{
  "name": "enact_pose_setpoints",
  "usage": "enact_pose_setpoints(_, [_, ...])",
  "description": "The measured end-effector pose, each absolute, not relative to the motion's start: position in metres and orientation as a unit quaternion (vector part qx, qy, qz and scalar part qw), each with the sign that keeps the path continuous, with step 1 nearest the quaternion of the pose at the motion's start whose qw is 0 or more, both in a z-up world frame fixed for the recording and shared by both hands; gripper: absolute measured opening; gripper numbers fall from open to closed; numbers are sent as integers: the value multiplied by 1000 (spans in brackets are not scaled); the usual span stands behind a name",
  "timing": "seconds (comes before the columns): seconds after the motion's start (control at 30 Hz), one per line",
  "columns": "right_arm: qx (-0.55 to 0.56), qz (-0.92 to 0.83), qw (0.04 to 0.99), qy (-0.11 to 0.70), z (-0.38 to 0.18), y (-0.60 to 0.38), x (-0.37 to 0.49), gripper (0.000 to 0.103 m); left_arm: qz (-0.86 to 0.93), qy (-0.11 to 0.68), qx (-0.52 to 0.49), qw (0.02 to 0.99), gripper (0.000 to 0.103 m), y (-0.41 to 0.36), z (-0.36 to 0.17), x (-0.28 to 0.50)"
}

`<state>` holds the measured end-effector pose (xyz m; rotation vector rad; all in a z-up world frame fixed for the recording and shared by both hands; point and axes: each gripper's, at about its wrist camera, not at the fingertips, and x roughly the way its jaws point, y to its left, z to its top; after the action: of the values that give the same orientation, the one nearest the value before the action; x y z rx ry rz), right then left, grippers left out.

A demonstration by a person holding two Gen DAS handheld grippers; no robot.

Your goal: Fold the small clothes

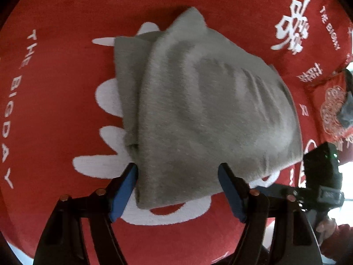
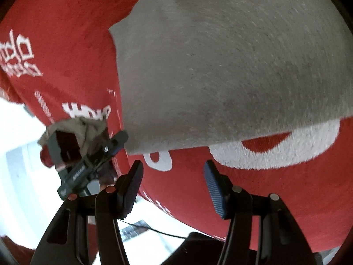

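The soft grey fleece garment (image 1: 198,110) lies folded in a thick, rounded bundle on the red cloth with white lettering (image 1: 55,44), an under layer peeking out along its far-left side. The left gripper (image 1: 178,170) hangs right over the bundle's near edge, blue pads spread to either side of it; whether they touch the fleece is unclear. The right gripper (image 2: 173,167) stands spread and empty, the garment (image 2: 231,66) just ahead and above its tips. Bare red cloth (image 2: 286,187) lies open beneath it. Left of it, the cloth's edge drops off to a bright white floor (image 2: 17,154).
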<state>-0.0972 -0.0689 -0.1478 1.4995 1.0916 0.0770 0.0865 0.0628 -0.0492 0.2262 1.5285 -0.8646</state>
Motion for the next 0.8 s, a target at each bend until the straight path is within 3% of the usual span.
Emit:
enact_pose_setpoints(0.1, [657, 9, 599, 458, -152, -73, -95, 61, -384, 681, 106, 615, 37, 61, -56, 86])
enact_pose_setpoints(0.13, [667, -1, 596, 447, -150, -74, -87, 61, -387, 688, 106, 605, 13, 60, -60, 87])
enact_pose_setpoints(0.17, [676, -8, 592, 439, -150, -75, -89, 61, -385, 692, 109, 601, 8, 61, -62, 87])
enact_pose_setpoints(0.27, [710, -27, 568, 416, -157, -77, -84, 56, -388, 689, 102, 603, 8, 66, -58, 90])
enact_pose_setpoints(0.3, [714, -32, 565, 412, -157, -78, -82, 27, -390, 685, 102, 607, 8, 71, -53, 90])
enact_pose_setpoints(0.33, [706, -37, 571, 417, -154, -80, -79, 8, -390, 681, 103, 611, 7, 77, -47, 89])
enact_pose_setpoints(0.53, [617, -24, 634, 465, -122, -76, -84, 8, -366, 695, 109, 609, 7, 110, -63, 79])
enact_pose_setpoints(0.67, [596, -39, 621, 507, -147, -63, -87, 3, -358, 695, 96, 616, 7, 117, -72, 76])
enact_pose_setpoints(0.8, [608, -36, 619, 496, -152, -61, -92, 3, -356, 678, 119, 632, 8, 112, -62, 69])
